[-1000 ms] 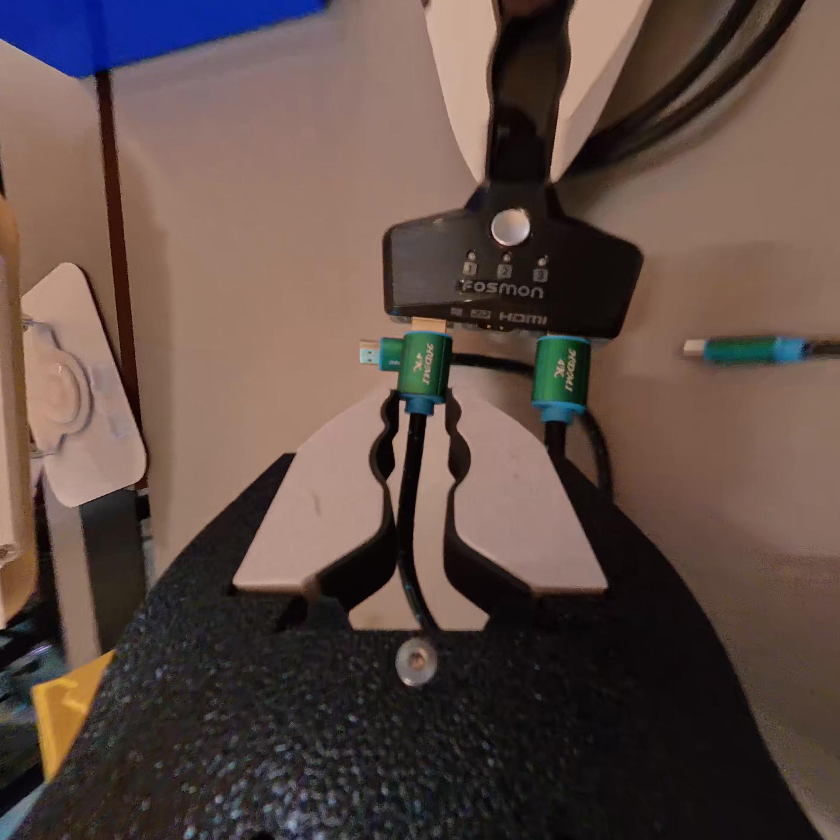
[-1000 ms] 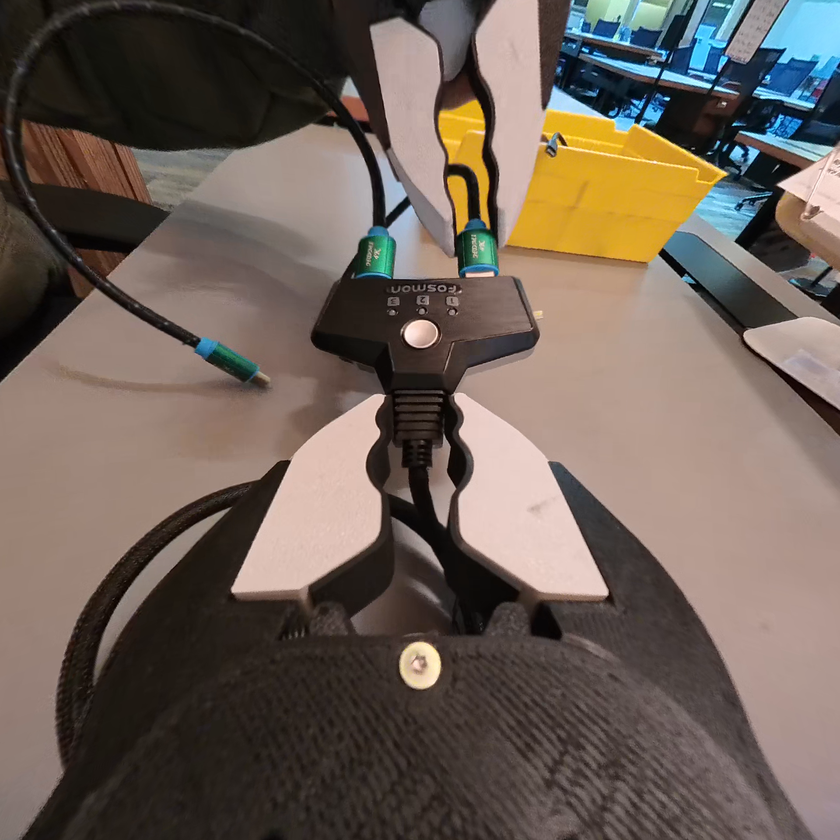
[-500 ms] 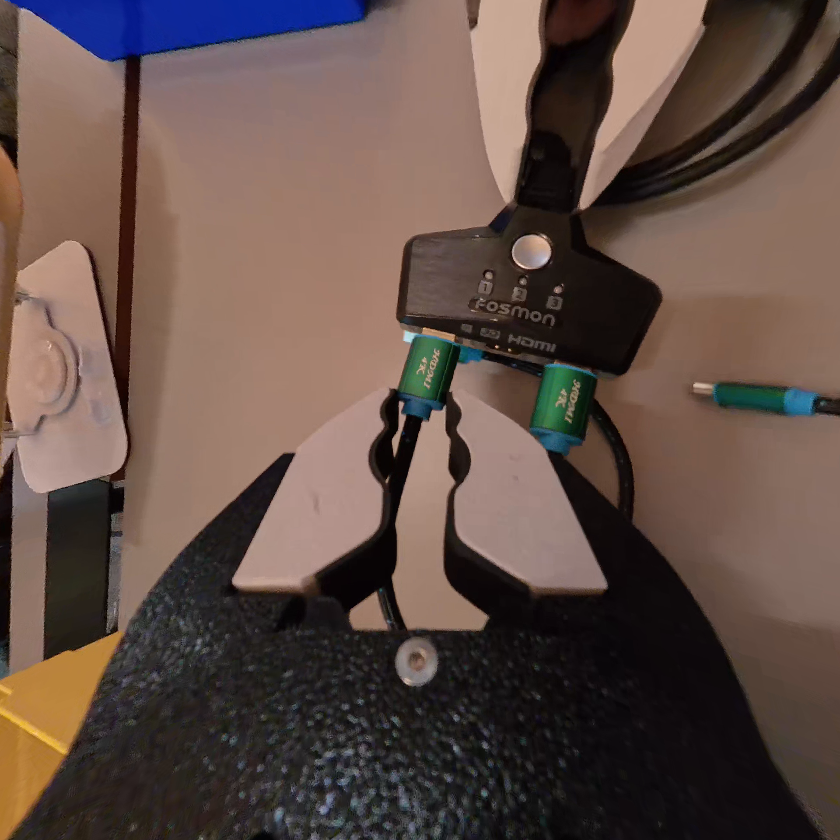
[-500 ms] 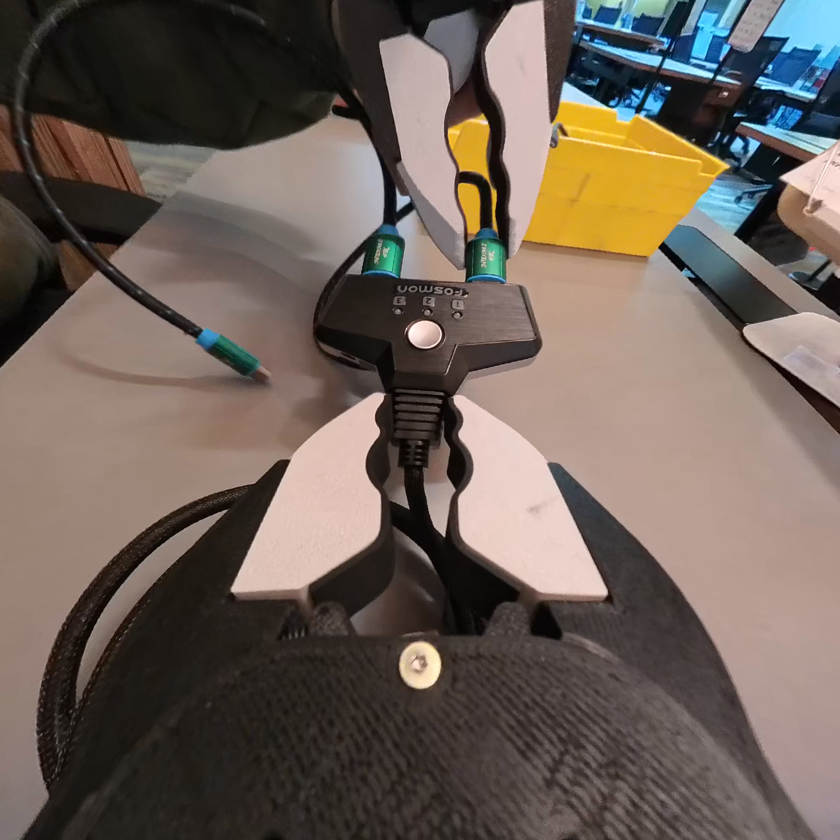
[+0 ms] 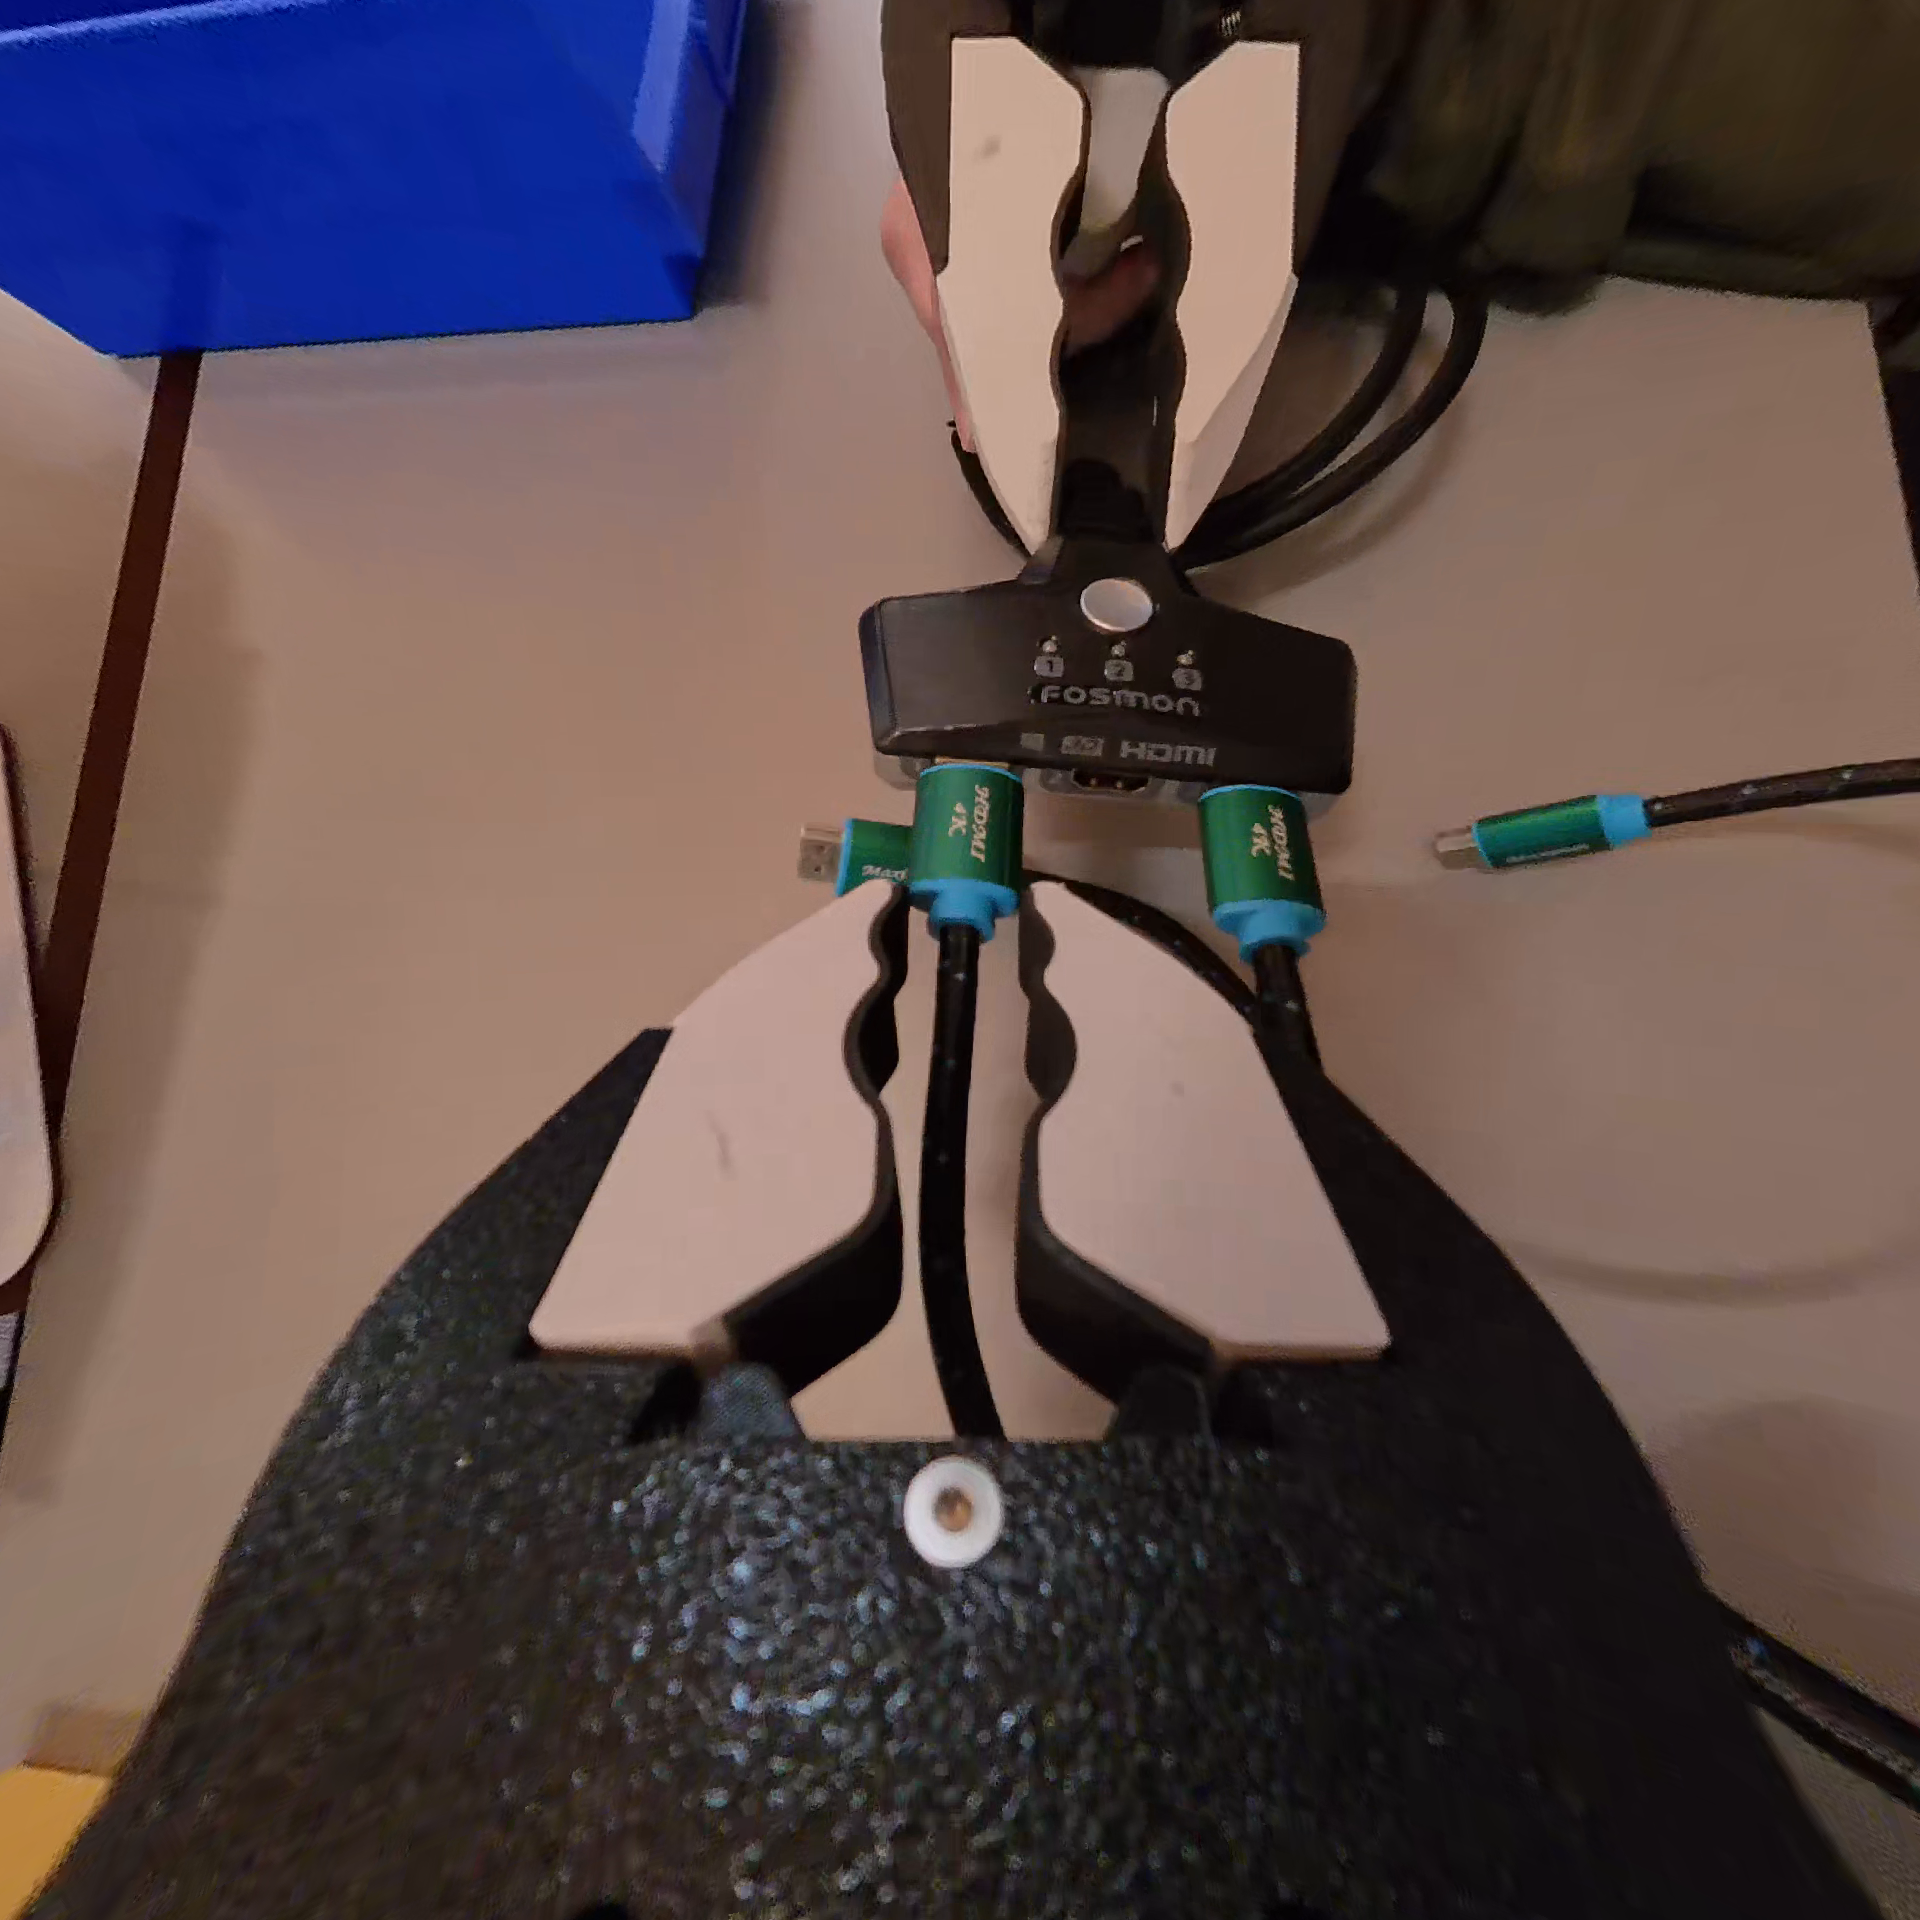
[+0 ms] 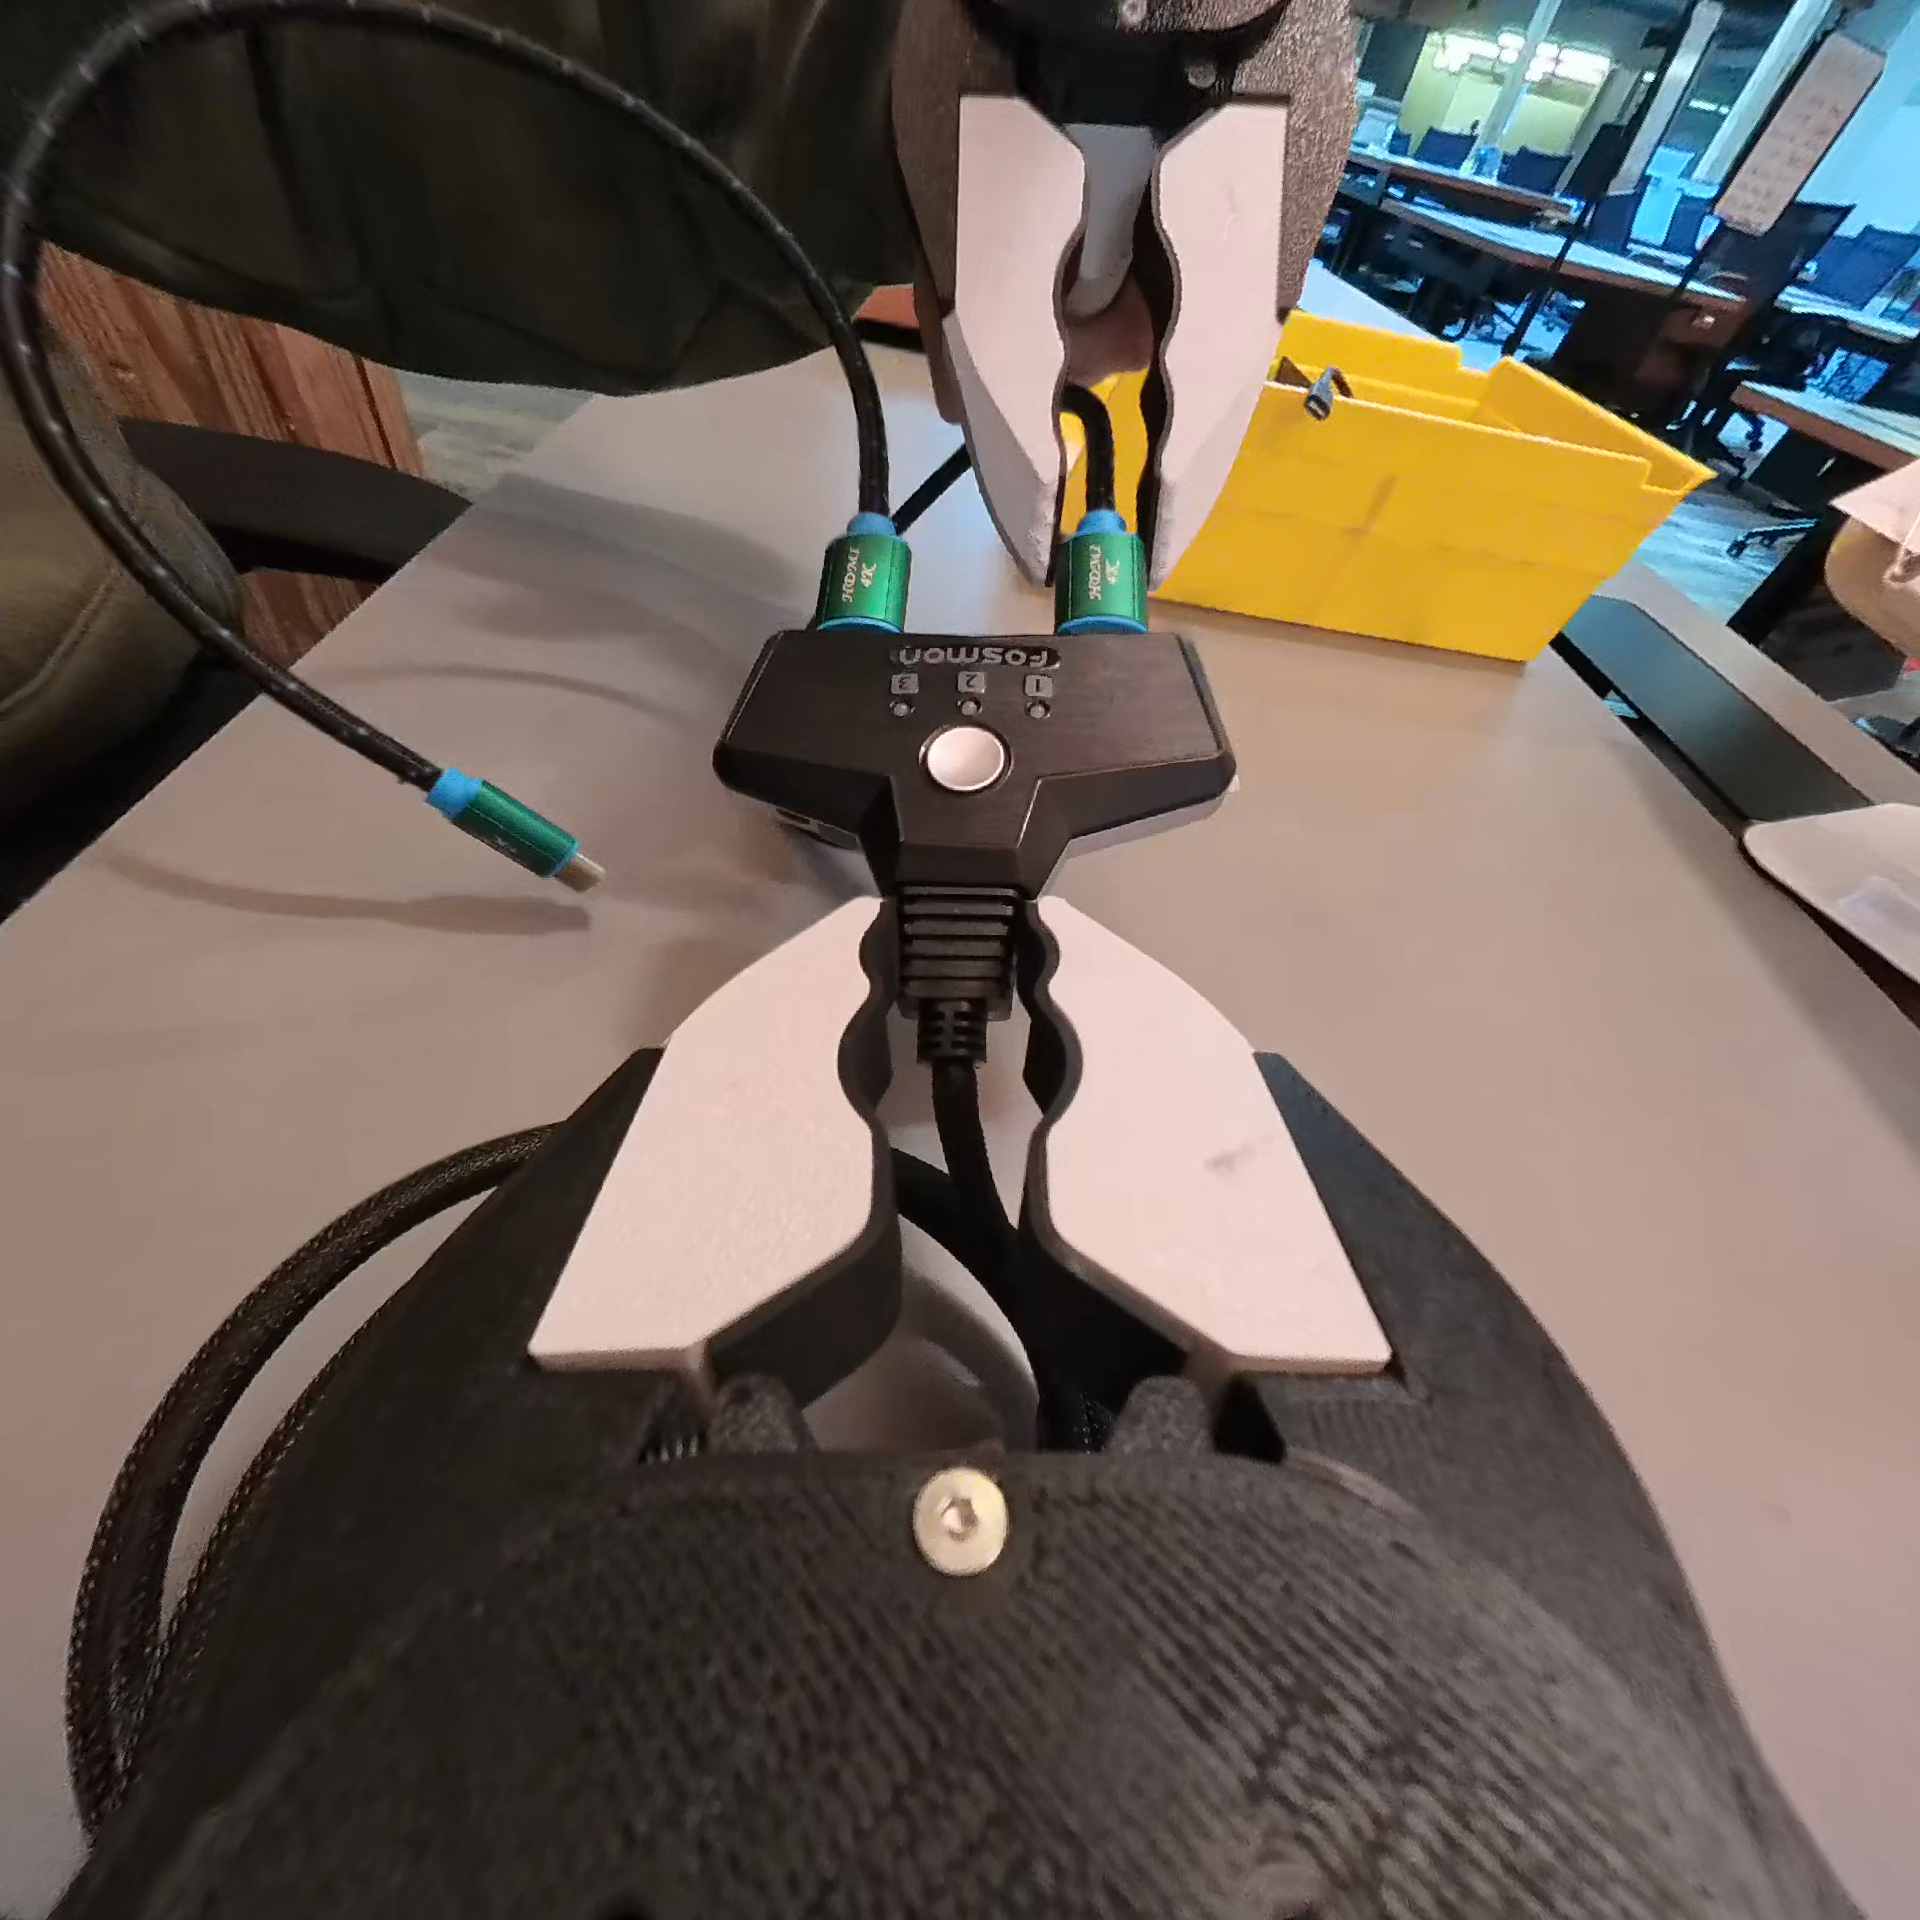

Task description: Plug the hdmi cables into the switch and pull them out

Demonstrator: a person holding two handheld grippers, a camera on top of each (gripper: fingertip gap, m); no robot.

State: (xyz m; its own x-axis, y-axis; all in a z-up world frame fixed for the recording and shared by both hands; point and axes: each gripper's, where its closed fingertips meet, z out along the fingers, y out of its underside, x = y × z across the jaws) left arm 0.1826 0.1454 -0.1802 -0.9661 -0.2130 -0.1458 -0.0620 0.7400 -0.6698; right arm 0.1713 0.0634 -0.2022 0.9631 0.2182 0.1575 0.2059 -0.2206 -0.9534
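Observation:
A black HDMI switch (image 5: 1112, 686) lies on the grey table and also shows in the right wrist view (image 6: 966, 727). My left gripper (image 5: 961, 899) is shut on the cable right behind a green plug (image 5: 966, 831), which sits in the switch's left port. A second green plug (image 5: 1257, 842) sits in the right port, and the middle port (image 5: 1112, 781) is empty. My right gripper (image 6: 956, 925) is shut on the switch's ribbed cable boot (image 6: 956, 945). A loose green plug (image 5: 1538, 831) lies to the right, and another (image 5: 847, 857) lies behind the held one.
A blue bin (image 5: 343, 156) stands at the far left. A yellow bin (image 6: 1403, 520) stands behind the switch in the right wrist view. Thick black cable loops (image 6: 208, 1299) lie beside my right gripper. A white card (image 6: 1849, 862) lies at the table's right edge.
My left gripper pushed its green plug up to the switch's left port. The plug was tilted half a second ago and now stands straight. My right gripper kept hold of the boot.

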